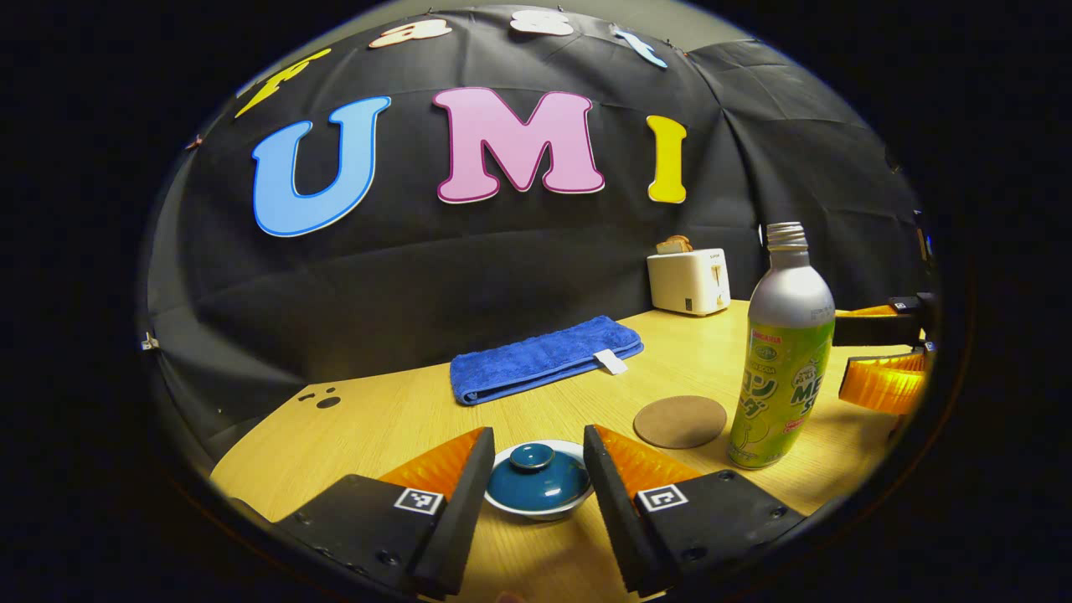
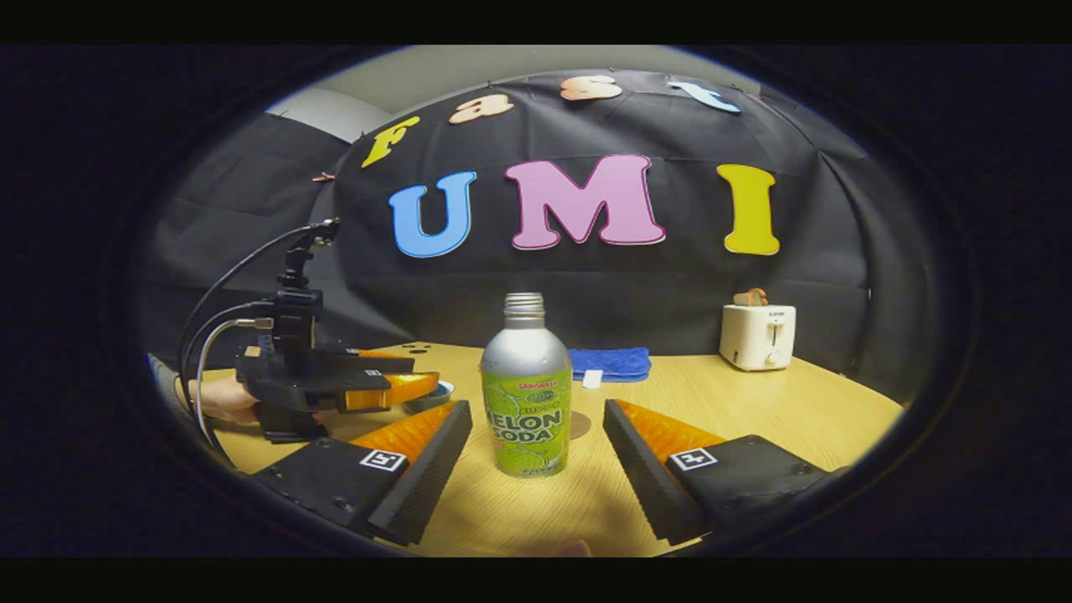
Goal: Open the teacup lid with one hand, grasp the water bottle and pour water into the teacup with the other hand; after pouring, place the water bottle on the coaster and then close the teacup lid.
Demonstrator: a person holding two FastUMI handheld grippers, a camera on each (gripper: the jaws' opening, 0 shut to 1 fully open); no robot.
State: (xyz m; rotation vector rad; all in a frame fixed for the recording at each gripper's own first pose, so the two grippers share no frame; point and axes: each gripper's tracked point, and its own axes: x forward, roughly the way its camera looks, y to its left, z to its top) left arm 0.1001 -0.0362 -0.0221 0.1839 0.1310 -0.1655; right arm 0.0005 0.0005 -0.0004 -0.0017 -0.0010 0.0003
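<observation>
A white teacup with a dark teal lid and its knob sits on the wooden table, between the open fingers of my left gripper, which do not touch it. The uncapped silver and green water bottle stands upright to the right, beside a round brown coaster. In the right gripper view the bottle stands between the open fingers of my right gripper, with gaps on both sides. The left gripper, held by a hand, hovers over the cup's rim at the left.
A folded blue towel lies at the back of the table. A white toaster with bread in it stands at the back right. The table's left edge falls away near the black cloth wall.
</observation>
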